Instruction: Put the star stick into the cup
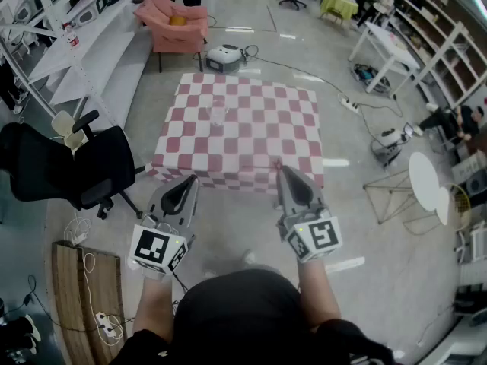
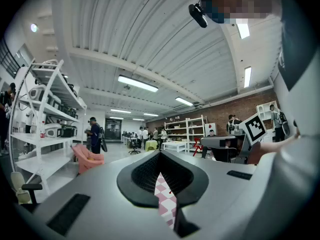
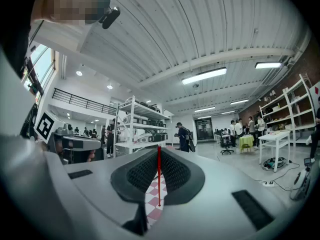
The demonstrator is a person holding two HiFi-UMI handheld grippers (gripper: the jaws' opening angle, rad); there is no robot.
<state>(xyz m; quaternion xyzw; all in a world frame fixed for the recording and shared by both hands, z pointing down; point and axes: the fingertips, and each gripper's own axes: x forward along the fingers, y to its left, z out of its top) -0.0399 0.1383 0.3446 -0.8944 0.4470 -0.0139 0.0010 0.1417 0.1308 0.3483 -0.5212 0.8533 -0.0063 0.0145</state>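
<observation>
A clear cup (image 1: 218,112) stands on the red-and-white checkered table (image 1: 274,131), toward its far left. The table lies ahead of both grippers, which are held over the floor short of its near edge. My right gripper (image 1: 281,170) (image 3: 159,150) is shut on the thin red star stick (image 3: 159,179), which runs upright between its jaws. In the left gripper view the stick's red star (image 2: 196,146) shows at the right gripper's tip. My left gripper (image 1: 191,179) (image 2: 160,154) is level with it on the left, its jaws together and holding nothing.
A black office chair (image 1: 84,166) stands left of the table. White shelving (image 1: 84,44) runs along the left, and a pink armchair (image 1: 181,23) and a grey device (image 1: 224,55) sit beyond the table. A round white side table (image 1: 426,179) and floor cables (image 1: 358,109) are on the right.
</observation>
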